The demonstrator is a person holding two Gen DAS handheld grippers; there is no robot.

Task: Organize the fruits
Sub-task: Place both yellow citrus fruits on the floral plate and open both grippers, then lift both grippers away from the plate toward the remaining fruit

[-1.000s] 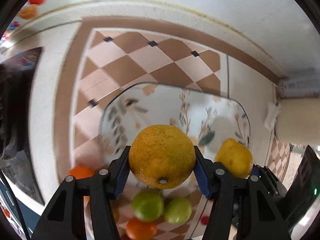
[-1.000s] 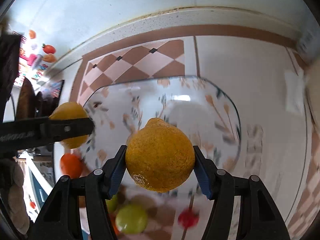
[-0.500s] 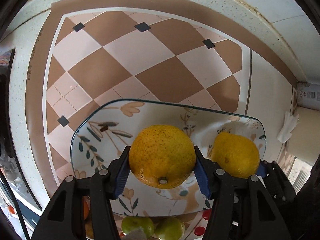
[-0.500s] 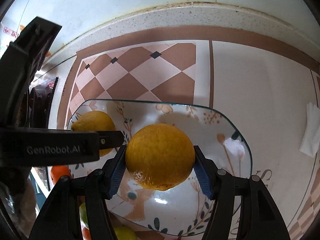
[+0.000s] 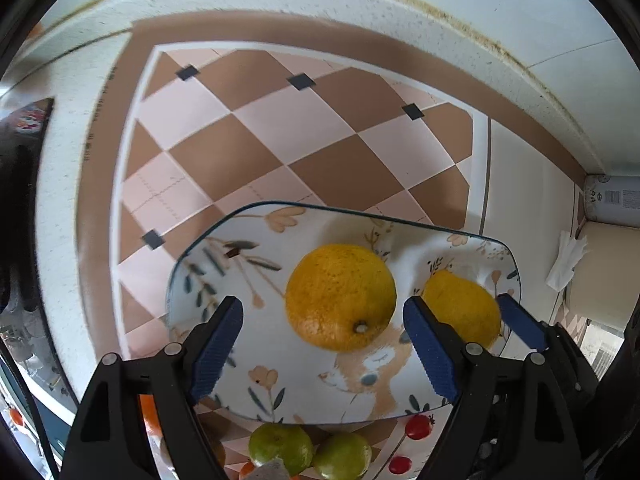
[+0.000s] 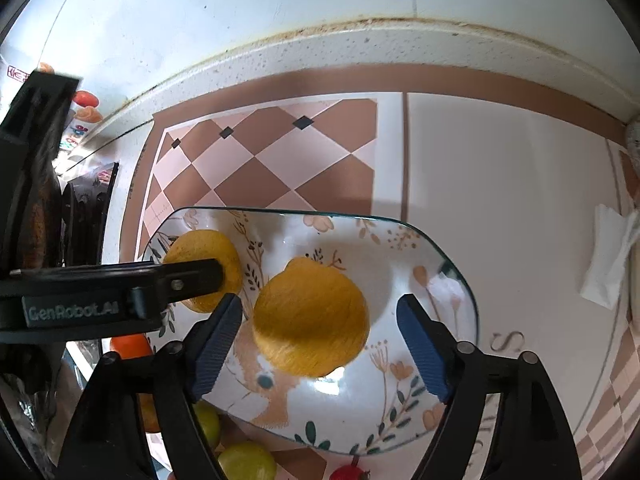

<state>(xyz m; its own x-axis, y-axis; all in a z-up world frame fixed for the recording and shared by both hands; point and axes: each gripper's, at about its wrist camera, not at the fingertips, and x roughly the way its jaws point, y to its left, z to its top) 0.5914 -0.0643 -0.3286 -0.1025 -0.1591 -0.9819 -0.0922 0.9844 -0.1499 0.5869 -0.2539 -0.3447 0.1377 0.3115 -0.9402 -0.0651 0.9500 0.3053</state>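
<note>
Tabletop (image 5: 248, 148): brown-and-pink checked mat, pale wall behind. Floral glass plate (image 5: 224, 240) lies on it. On plate: orange (image 5: 340, 296) at centre, between left tool's (image 5: 322, 344) opening blue pads, untouched; lemon (image 6: 310, 320) toward plate's right end, between right tool's (image 6: 320, 344) opening pads, clear of both. Off plate's near edge: two green limes (image 5: 280, 448), red cherry tomatoes (image 5: 418, 426).

surface: brown-pink checkered mat (image 5: 280, 152) | wall: white tiles (image 6: 240, 8) | light: bright
</note>
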